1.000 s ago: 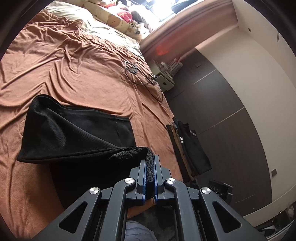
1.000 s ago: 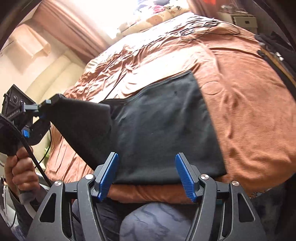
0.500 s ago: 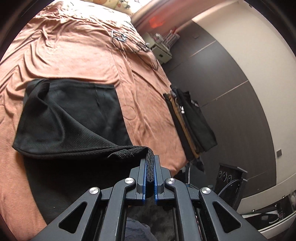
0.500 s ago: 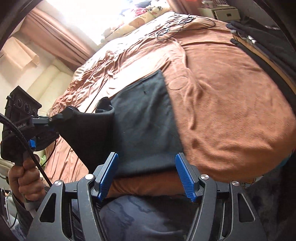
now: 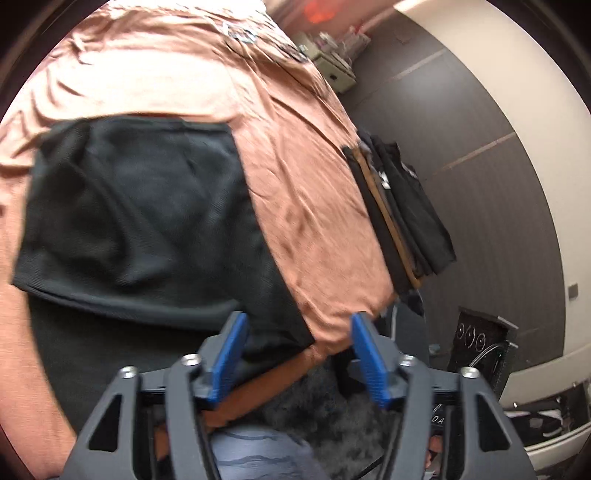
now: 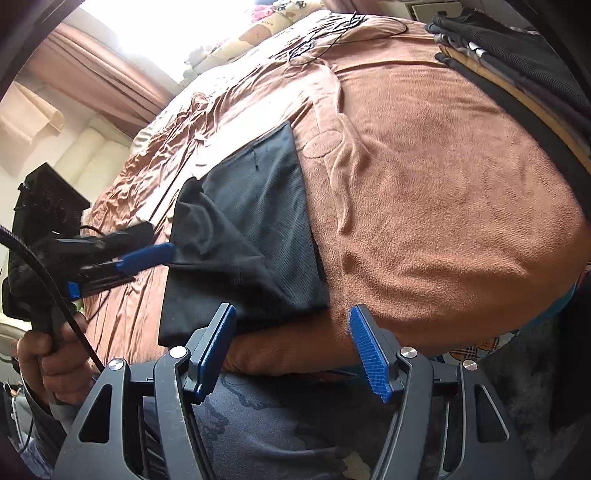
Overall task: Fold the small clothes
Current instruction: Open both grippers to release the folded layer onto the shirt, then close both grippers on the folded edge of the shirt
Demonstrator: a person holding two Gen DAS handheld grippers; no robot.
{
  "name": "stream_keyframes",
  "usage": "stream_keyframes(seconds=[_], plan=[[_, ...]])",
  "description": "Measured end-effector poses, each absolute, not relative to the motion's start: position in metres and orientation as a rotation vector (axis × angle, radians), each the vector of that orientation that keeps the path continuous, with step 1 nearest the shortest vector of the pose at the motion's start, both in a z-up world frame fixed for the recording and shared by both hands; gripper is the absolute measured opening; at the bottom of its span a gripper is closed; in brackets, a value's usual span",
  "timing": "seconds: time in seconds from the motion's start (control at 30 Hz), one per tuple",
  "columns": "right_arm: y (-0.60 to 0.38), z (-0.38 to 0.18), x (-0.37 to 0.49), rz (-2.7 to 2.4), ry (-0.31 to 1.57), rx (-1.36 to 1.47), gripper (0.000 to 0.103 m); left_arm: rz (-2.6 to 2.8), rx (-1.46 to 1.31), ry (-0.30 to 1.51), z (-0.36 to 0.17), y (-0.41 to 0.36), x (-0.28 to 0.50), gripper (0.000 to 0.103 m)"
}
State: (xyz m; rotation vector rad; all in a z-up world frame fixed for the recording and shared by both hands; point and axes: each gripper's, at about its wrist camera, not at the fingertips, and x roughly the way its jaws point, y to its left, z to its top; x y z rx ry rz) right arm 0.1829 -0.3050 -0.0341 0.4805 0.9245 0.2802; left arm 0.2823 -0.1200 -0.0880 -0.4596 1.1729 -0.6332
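Now the left gripper [image 5: 299,354] is opening, dropping the black mesh garment [image 5: 140,206] folded mid-frame on the brown bedspread [image 5: 310,206]; the right gripper [image 6: 291,350] stays spread, empty.

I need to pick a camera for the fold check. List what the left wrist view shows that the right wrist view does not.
Only the left wrist view: the dark wall panels and the left tool from behind, jaws opening, nothing between them.

Only the right wrist view: the bright window, the curtain, the hand holding the left tool, and the right tool.

Both: the black garment on the brown bedspread, and the stacked folded clothes.
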Motion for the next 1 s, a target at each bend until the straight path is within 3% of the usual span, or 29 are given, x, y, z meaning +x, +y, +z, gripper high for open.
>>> stream_keyframes(seconds=[0.63, 0.9, 1.0], plan=[[-0.258, -0.052, 0.233, 0.348, 1.007, 0.237, 0.062, -0.312, -0.474, 1.183, -0.116, 0.017, 0.301, 0.066], [-0.242, -0.058, 0.245, 0.367, 1.043, 0.119, 0.044, -0.256, -0.487, 1.224, -0.15, 0.036, 0.319, 0.065], [-0.24, -0.06, 0.249, 0.381, 1.045, 0.099, 0.044, -0.256, -0.499, 1.25, -0.163, 0.037, 0.325, 0.065]])
